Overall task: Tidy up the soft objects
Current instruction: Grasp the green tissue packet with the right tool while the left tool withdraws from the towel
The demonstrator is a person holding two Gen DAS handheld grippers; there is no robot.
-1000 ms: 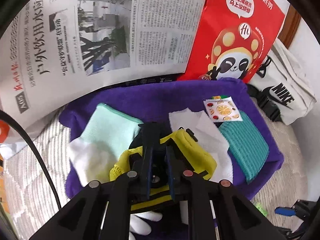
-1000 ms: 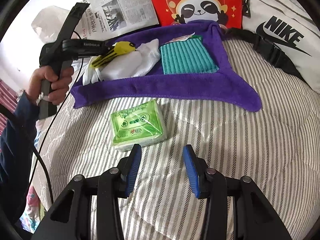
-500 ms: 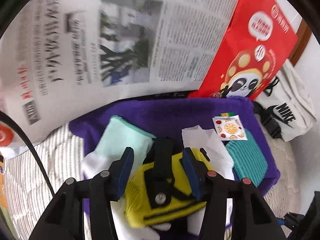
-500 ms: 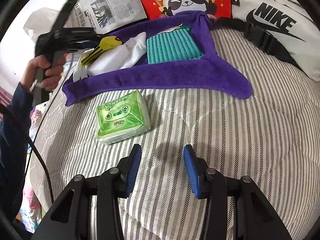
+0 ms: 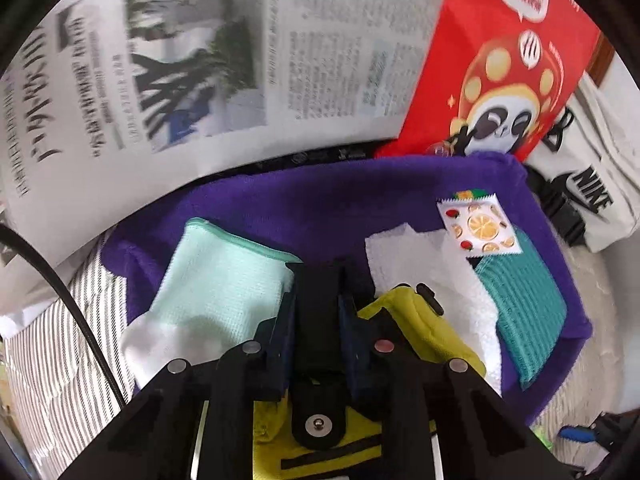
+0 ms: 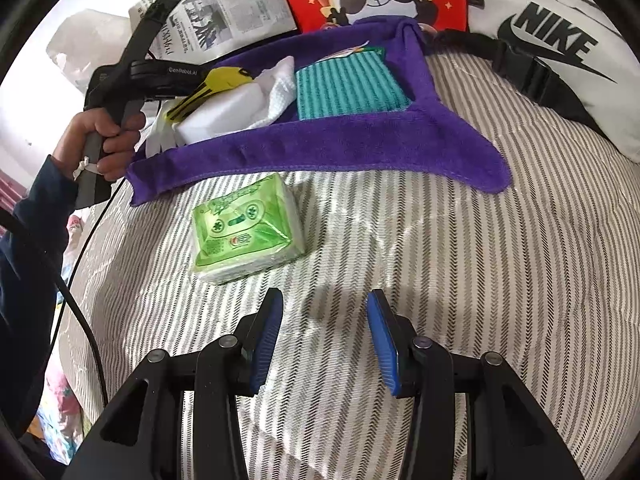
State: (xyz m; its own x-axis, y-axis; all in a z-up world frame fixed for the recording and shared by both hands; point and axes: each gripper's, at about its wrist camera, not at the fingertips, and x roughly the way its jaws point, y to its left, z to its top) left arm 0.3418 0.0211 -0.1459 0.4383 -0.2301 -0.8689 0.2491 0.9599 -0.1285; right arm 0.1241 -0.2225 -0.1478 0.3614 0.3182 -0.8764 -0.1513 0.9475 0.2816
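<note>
The yellow glove (image 5: 432, 332), trimmed with a black strap (image 5: 320, 320), lies on the purple towel (image 5: 320, 200) spread over the striped bed (image 6: 460, 280). The left claw (image 5: 318, 312) is closing, its pads pressing on the strap; half a second earlier they stood apart on either side of the strap, and a second ago they were together on it. Left of the glove lies a mint-and-white sock (image 5: 216, 280). Right of it lie a white cloth (image 5: 420, 256), a teal ribbed cloth (image 5: 528, 312) and a small sachet (image 5: 478, 226) printed with fruit slices. Beyond the towel's far edge stand a newspaper (image 5: 200, 60) in Chinese print, blurred here, and a red bag (image 5: 508, 72) showing a panda under a mushroom cap. A white bag (image 6: 560, 52) marked "NIKE" lies past the towel's right corner. On the bed in front of the towel, a green tissue pack (image 6: 244, 232) lies as before. The right claw (image 6: 324, 340) hangs apart and empty, unchanged. A hand (image 6: 104, 140) grips the left tool, lettered "GenRobot.AI".
</note>
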